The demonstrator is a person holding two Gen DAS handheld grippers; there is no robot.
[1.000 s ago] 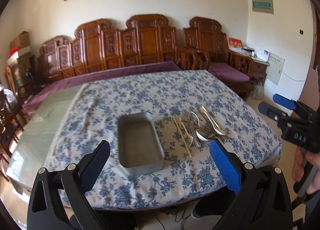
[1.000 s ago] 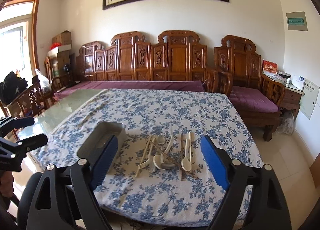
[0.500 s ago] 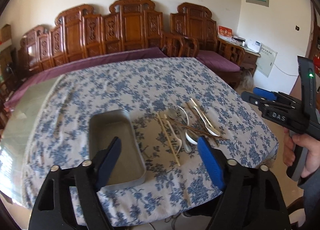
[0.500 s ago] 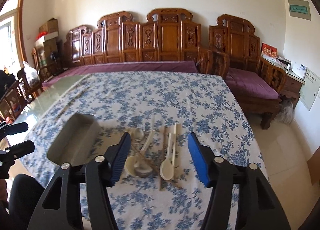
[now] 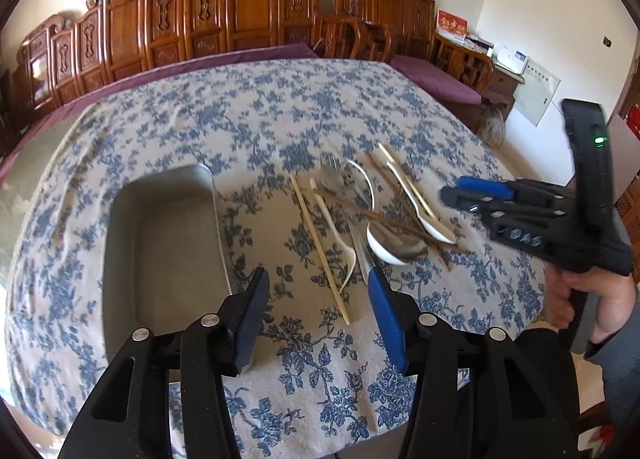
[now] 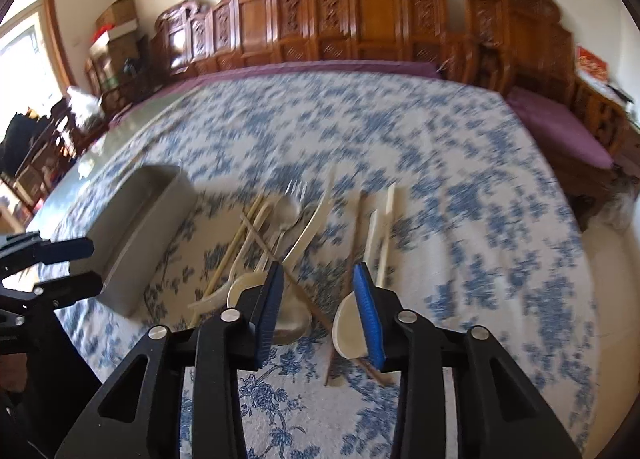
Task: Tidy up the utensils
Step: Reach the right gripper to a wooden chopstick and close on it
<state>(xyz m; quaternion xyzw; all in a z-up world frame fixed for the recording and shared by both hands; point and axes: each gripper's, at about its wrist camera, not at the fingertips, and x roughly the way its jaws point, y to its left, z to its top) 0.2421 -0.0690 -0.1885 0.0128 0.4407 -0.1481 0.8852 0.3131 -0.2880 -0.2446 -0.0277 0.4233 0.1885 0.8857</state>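
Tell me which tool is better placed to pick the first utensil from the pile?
Probably the right tool: it hovers open directly over the utensil pile, nothing gripped. The left tool hangs nearer the metal tray.

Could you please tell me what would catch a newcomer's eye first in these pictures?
Probably the loose heap of spoons, chopsticks and a fork on the blue-flowered tablecloth, with an empty metal tray beside it on the left. Both tongs, left and right, hang over the near edge of the heap, their jaws having just been closing with nothing held. Carved wooden benches line the wall behind.
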